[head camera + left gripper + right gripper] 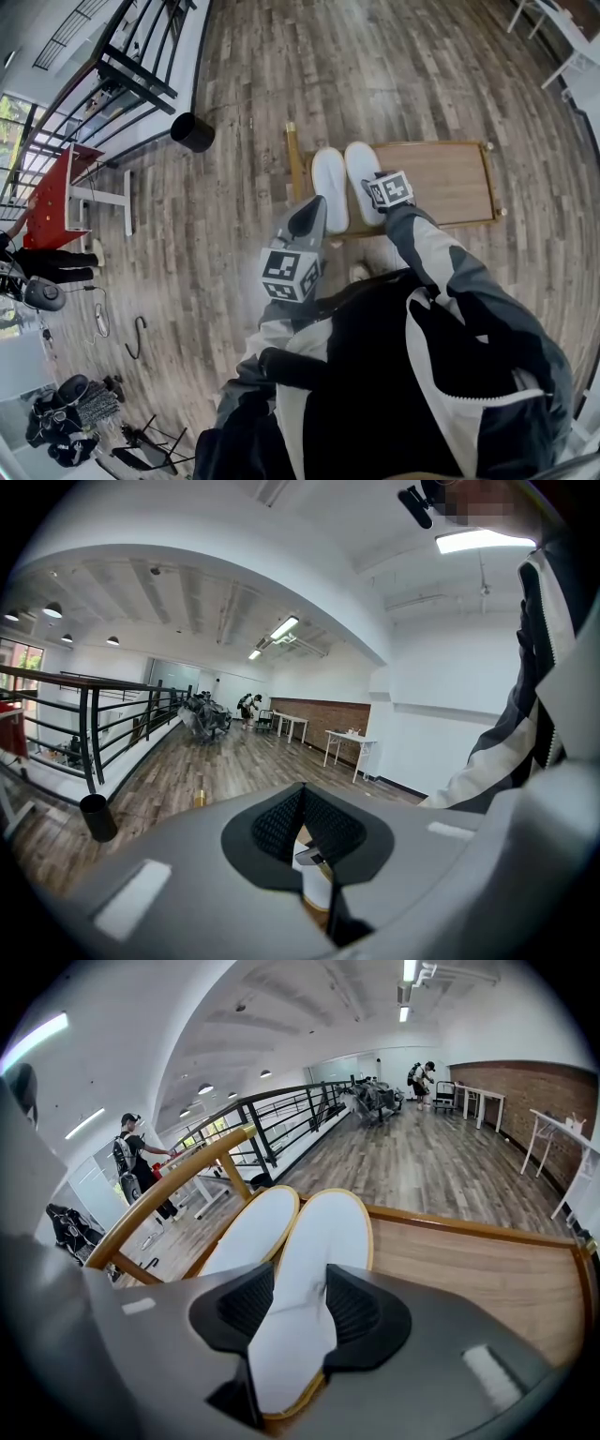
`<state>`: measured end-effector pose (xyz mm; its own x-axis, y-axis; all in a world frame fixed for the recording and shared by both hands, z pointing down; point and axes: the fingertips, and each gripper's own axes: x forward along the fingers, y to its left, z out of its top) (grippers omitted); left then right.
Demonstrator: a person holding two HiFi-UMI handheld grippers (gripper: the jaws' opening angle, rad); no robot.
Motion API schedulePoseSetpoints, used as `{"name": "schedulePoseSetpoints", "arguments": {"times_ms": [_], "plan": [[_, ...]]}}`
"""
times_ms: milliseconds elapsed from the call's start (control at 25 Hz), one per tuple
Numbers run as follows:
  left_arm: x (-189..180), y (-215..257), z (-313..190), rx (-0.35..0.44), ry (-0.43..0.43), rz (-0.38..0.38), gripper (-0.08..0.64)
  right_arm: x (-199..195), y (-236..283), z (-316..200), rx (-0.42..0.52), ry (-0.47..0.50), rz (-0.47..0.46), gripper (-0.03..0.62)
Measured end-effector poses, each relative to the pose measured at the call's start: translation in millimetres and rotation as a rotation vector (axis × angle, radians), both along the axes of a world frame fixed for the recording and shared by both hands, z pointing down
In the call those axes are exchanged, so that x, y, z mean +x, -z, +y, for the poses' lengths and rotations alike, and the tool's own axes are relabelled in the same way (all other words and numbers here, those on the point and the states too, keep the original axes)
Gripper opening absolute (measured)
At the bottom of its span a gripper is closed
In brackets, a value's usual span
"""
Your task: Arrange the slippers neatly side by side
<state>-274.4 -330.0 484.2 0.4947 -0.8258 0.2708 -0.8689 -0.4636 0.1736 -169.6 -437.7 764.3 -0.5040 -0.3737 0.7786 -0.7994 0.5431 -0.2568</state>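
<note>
Two white slippers lie side by side, soles up, on a low wooden table (450,183) with a raised rim. The left slipper (330,187) (248,1232) touches the right slipper (361,178) (319,1251) along its length. My right gripper (375,194) (298,1309) hovers over the heel end of the right slipper; its jaws stand apart with the slipper between them, and the pads do not press it. My left gripper (307,220) (302,827) is drawn back just short of the table's near left corner, shut and empty.
A black bin (192,132) stands on the plank floor left of the table, near a black railing (141,56). Farther left is a red table (56,192), and bags (70,403) lie at bottom left. A person (131,1162) stands beyond the table.
</note>
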Motion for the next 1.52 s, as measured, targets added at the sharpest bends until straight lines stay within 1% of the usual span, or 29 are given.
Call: {"name": "schedulePoseSetpoints", "arguments": {"times_ms": [80, 200, 280, 360, 440, 520, 600, 680, 840, 960, 1080, 1160, 1280, 1360, 1520], "plan": [[2, 1, -1, 0.007, 0.0, 0.001, 0.014, 3, 1, -2, 0.006, 0.004, 0.003, 0.175], [6, 1, -4, 0.011, 0.002, 0.008, 0.014, 8, 10, -3, 0.028, 0.005, -0.018, 0.179], [11, 2, -6, 0.016, -0.003, 0.015, 0.015, 12, 25, -5, 0.055, 0.013, -0.055, 0.179], [17, 3, -10, 0.025, -0.008, 0.021, 0.014, 14, 49, -9, 0.097, 0.033, -0.114, 0.175], [23, 6, -17, 0.038, -0.011, 0.026, 0.014, 16, 85, -14, 0.162, 0.059, -0.188, 0.152], [30, 12, -26, 0.055, -0.01, 0.032, 0.014, 22, 131, -17, 0.252, 0.09, -0.247, 0.12], [41, 21, -35, 0.074, -0.008, 0.04, 0.015, 32, 178, -15, 0.351, 0.127, -0.283, 0.083], [55, 31, -46, 0.095, -0.009, 0.048, 0.014, 44, 221, -11, 0.439, 0.159, -0.318, 0.065], [96, 56, -58, 0.144, -0.042, 0.074, 0.014, 74, 294, 4, 0.584, 0.177, -0.378, 0.005], [129, 75, -64, 0.183, -0.075, 0.079, 0.014, 96, 335, 18, 0.664, 0.18, -0.401, 0.005], [162, 88, -71, 0.207, -0.104, 0.081, 0.015, 123, 366, 25, 0.738, 0.177, -0.394, 0.005], [182, 93, -75, 0.212, -0.119, 0.084, 0.014, 142, 379, 26, 0.767, 0.155, -0.381, 0.003], [206, 95, -81, 0.208, -0.134, 0.088, 0.015, 171, 385, 25, 0.783, 0.103, -0.355, 0.003], [220, 93, -86, 0.203, -0.14, 0.081, 0.014, 189, 380, 21, 0.774, 0.059, -0.343, 0.003], [246, 83, -97, 0.188, -0.141, 0.051, 0.005, 219, 360, 11, 0.716, -0.026, -0.334, 0.002]]}}
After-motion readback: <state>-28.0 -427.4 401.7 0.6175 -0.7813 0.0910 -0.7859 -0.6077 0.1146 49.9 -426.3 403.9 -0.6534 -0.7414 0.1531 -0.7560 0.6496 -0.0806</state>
